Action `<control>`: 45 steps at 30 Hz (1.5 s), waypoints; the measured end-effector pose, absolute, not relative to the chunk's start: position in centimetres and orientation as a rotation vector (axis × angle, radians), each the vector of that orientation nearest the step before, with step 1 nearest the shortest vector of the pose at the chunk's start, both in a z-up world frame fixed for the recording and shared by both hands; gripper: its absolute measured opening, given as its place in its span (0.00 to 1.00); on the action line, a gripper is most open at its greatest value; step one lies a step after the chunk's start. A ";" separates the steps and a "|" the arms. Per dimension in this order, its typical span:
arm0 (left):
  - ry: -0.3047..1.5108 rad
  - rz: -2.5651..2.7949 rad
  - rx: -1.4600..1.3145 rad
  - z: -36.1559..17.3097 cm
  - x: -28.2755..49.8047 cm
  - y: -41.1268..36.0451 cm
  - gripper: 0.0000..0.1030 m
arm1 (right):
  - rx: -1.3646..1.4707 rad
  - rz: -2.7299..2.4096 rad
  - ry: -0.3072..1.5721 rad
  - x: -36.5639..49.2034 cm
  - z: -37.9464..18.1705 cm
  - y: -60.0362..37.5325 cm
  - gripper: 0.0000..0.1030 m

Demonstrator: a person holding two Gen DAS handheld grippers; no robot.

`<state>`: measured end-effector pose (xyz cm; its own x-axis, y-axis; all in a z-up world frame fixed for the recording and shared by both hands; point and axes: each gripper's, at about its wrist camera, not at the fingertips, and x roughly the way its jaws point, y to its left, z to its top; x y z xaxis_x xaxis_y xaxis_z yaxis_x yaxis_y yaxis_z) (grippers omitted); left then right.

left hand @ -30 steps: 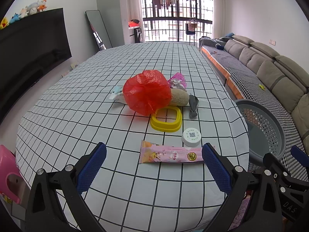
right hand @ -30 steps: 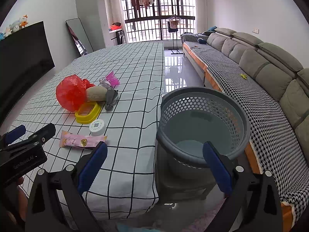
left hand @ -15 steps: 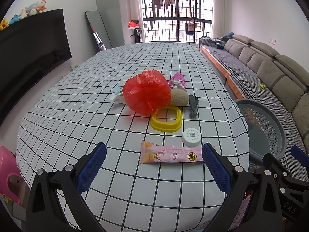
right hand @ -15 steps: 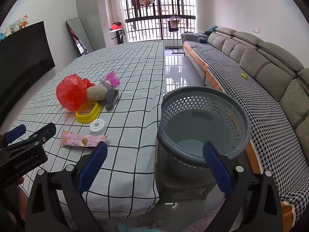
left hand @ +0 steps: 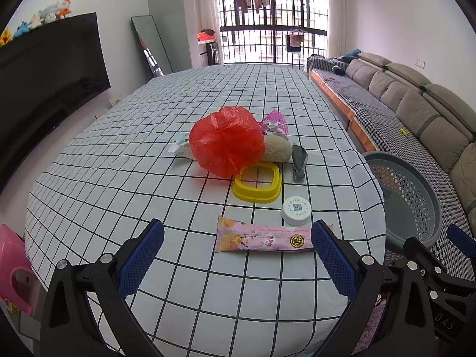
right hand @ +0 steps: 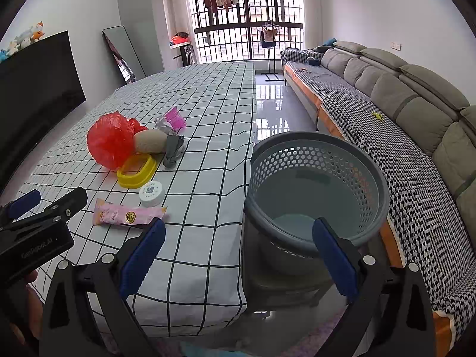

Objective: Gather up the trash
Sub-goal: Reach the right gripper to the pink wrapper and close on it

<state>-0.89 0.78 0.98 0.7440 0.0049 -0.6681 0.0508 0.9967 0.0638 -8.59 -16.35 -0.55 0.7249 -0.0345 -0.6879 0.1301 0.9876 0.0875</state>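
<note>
Trash lies on a checked tablecloth (left hand: 119, 184): a pink snack wrapper (left hand: 263, 239) nearest me, a white round lid (left hand: 296, 210), a yellow plastic ring (left hand: 256, 183), a crumpled red bag (left hand: 226, 140), a beige lump (left hand: 276, 148), a grey scrap (left hand: 298, 158) and a pink foil wrapper (left hand: 275, 122). My left gripper (left hand: 238, 254) hangs open just short of the pink snack wrapper, holding nothing. A grey perforated basket (right hand: 318, 190) stands beside the table's right edge. My right gripper (right hand: 238, 250) is open and empty in front of the basket's near rim.
A long grey sofa (right hand: 416, 113) with a houndstooth cover runs along the right wall. A black TV (left hand: 44, 68) fills the left wall, and a mirror (left hand: 151, 47) leans at the back. A pink object (left hand: 13, 267) sits low at the left table edge.
</note>
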 end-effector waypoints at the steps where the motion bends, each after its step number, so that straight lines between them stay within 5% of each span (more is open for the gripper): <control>1: 0.732 -0.025 0.079 1.0 -0.8 0.8 0.94 | 0.132 -0.091 0.756 -8.6 -0.6 -16.3 0.92; 45: 0.814 0.186 0.002 -2.8 2.7 12.0 0.94 | 0.057 0.283 0.948 0.4 -5.8 -7.4 0.92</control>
